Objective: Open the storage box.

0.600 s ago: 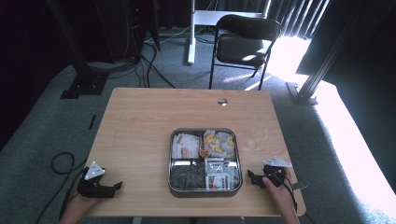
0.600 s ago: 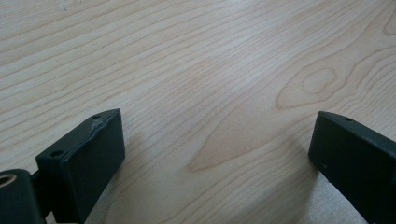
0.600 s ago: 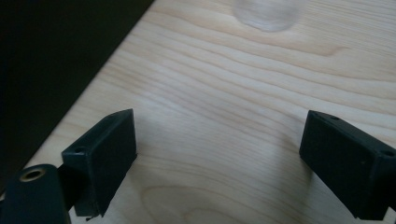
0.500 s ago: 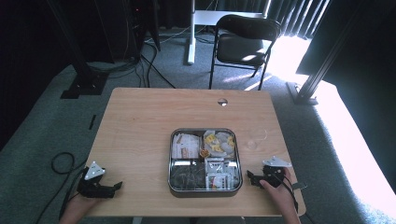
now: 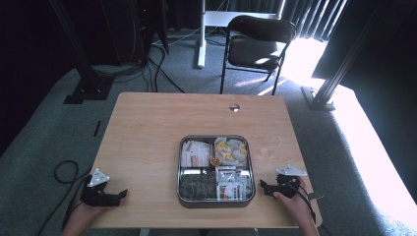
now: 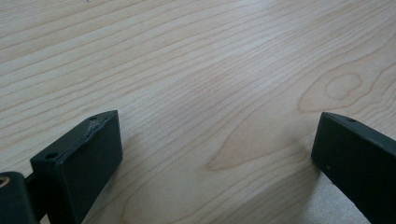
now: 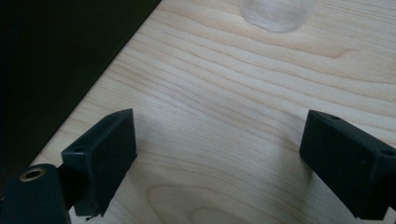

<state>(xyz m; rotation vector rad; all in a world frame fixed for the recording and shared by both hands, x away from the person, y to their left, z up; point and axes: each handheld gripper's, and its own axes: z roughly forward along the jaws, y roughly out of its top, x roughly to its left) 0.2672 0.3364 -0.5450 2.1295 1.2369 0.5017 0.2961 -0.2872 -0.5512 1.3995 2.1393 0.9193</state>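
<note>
A square metal tray (image 5: pixel 215 202) sits in the near middle of the wooden table (image 5: pixel 147 132). Its four compartments hold several small packets, white, yellow and dark. My left gripper (image 5: pixel 120 195) rests at the table's near left corner, held by a hand, well apart from the tray. In the left gripper view it (image 6: pixel 215 154) stands open over bare wood. My right gripper (image 5: pixel 263 187) lies just right of the tray's near corner. The right gripper view shows it (image 7: pixel 219 149) open with nothing between the fingers. A clear glass (image 7: pixel 278 14) stands ahead of it.
The clear glass (image 5: pixel 269 146) stands on the table right of the tray. A round cable hole (image 5: pixel 234 107) sits near the far edge. A folding chair (image 5: pixel 258 46) stands beyond the table. A dark area (image 7: pixel 56 60) borders the wood at the left in the right gripper view.
</note>
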